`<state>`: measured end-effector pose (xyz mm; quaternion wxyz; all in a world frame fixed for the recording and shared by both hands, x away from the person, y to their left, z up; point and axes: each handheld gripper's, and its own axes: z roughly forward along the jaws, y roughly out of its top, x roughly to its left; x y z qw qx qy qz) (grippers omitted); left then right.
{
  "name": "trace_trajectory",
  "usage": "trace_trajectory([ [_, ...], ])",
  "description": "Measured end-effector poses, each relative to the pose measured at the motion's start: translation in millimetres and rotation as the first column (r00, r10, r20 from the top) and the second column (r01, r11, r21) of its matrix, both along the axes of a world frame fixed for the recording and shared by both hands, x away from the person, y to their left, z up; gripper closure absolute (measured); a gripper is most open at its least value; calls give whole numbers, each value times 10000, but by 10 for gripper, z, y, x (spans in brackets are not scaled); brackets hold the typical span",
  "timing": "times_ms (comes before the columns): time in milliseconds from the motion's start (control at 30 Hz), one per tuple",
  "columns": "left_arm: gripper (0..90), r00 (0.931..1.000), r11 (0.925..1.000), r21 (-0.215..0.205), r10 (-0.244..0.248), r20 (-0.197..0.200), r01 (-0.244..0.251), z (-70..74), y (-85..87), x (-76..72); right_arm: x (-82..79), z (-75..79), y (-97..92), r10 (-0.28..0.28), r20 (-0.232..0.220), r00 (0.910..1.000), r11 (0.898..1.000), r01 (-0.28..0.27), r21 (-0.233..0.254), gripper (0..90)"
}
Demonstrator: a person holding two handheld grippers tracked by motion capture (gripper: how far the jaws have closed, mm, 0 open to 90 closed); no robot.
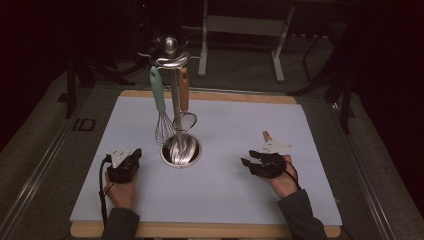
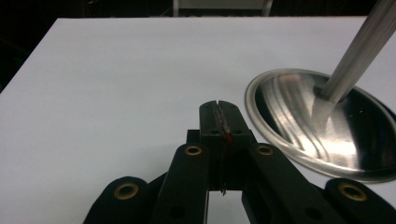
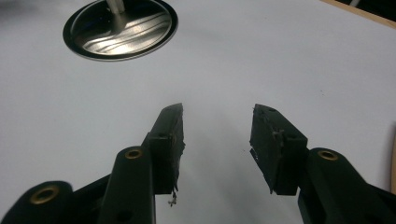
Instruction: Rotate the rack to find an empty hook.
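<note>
Utensil stand [image 1: 171, 55] at table's far middle, whisk [image 1: 161, 120] and strainer [image 1: 184, 120] hung clear for grabbing. Left gripper [image 1: 135, 154] beside the base, near left, jaws pressed together, empty, palm low. Right gripper [image 1: 251, 160] near right, jaws apart on nothing, angled toward stand.

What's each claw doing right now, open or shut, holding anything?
Left claw: shut, jaws pressed together, nothing held.
Right claw: open, nothing between the jaws, just bare white mat.
</note>
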<state>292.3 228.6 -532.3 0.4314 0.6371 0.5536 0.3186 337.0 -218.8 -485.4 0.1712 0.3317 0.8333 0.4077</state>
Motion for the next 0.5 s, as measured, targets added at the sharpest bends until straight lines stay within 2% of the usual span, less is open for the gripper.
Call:
trace_trajectory([
  [333,898,9997,9998,-179,-53,241,57,45,-14,-21,-11,-63,-27,-86,-238,9997,9996,93,279,530],
  [500,898,9989,9984,-553,-59,469,85,83,3,-45,-10,-83,-59,-128,-392,9991,9990,145,430,528],
])
